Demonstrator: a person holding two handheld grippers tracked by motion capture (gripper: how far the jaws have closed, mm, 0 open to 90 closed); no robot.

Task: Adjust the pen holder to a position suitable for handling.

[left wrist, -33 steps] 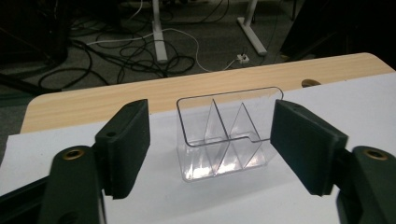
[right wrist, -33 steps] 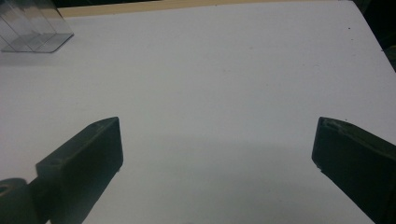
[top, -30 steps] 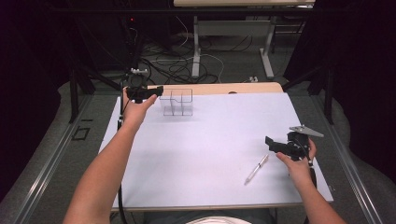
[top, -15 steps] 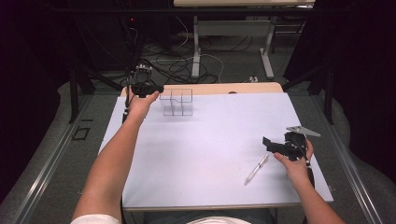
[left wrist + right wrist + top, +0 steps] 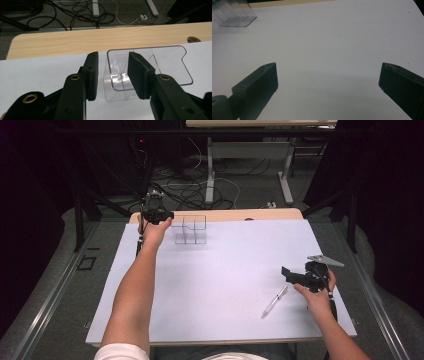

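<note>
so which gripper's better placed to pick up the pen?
Right. The right gripper hangs open just above and beside the pen at the near right of the table. The left gripper is at the far left, open at the clear organizer.

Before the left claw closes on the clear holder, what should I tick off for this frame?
1. Left claw open: ok.
2. Holder wall between its jaws: ok; the near left corner sits in the gap.
3. Holder upright on the mat: ok.
4. Jaws touching the wall: cannot tell.
5. Right claw open, holding nothing: ok.
6. Pen flat on the mat beside the right claw, untouched: ok.
</note>
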